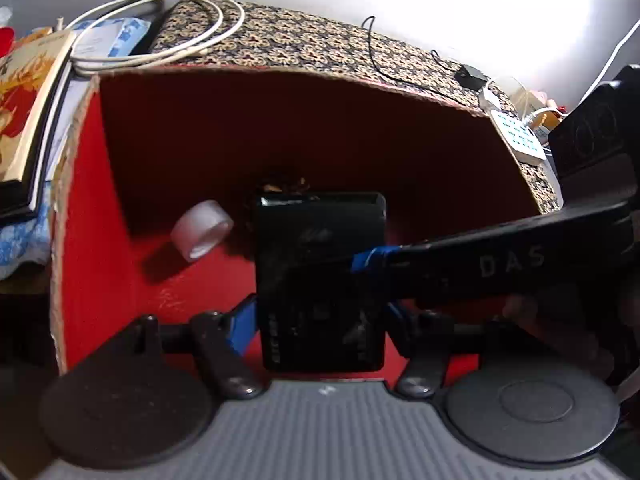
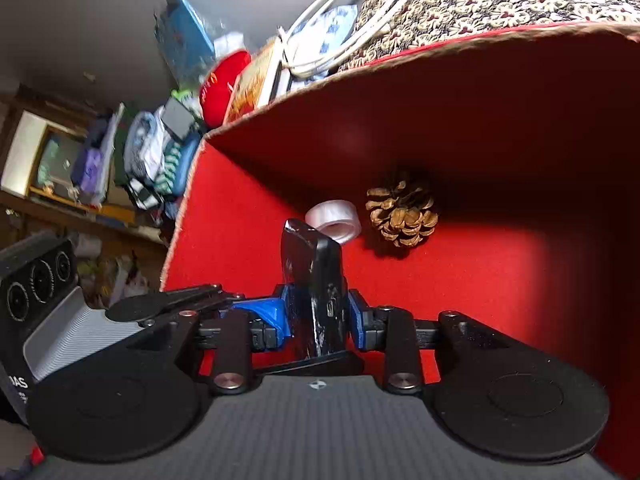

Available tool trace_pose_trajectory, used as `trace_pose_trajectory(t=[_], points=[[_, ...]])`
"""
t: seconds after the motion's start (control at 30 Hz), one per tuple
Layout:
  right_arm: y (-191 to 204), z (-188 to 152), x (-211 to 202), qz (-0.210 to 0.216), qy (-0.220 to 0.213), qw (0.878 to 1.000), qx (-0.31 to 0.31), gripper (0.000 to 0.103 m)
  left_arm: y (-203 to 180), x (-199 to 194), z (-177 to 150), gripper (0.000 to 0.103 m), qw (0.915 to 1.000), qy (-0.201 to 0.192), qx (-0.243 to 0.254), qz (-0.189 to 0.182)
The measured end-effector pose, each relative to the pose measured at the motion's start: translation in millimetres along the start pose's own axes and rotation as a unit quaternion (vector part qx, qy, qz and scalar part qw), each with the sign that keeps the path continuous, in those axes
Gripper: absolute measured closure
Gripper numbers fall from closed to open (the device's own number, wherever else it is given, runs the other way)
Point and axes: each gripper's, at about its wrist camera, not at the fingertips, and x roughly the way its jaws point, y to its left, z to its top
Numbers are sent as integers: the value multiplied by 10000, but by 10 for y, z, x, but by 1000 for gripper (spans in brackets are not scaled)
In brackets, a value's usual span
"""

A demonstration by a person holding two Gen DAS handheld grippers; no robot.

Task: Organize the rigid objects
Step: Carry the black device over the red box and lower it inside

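- The left gripper [image 1: 320,316] is clamping the black device [image 1: 320,280] across its flat width, blue pads pressing on both sides.
- The right gripper [image 2: 318,316] is closing on the same black device [image 2: 314,292], pinching its thin edges between blue pads [image 2: 266,314].
- One right finger [image 1: 460,264] is reaching in from the right edge of the left wrist view, its blue-taped tip lying against the device's face.
- The device is sitting over the red box [image 1: 100,240] floor, near the front edge.
- A roll of clear tape [image 2: 334,220] is lying on the red floor just behind the device, toward the back wall.
- A pine cone [image 2: 402,216] is resting beside the tape, near the back wall.
- A white cable [image 1: 160,32] is coiling on the patterned cloth [image 1: 300,44] behind the box.
- Books [image 1: 28,100] are stacking by the box's left wall.
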Motion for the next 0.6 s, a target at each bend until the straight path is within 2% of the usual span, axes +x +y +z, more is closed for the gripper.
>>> trace_pose_trajectory(t=[0.23, 0.37, 0.6], points=[[-11, 42, 110, -417, 390, 9983, 119, 85, -88, 21, 29, 38, 9991, 154, 274, 269], [-78, -1, 44, -406, 211, 9985, 304, 85, -65, 40, 43, 37, 9993, 159, 220, 255], [-201, -112, -109, -461, -453, 9956, 683, 85, -84, 44, 37, 37, 9990, 80, 209, 379]])
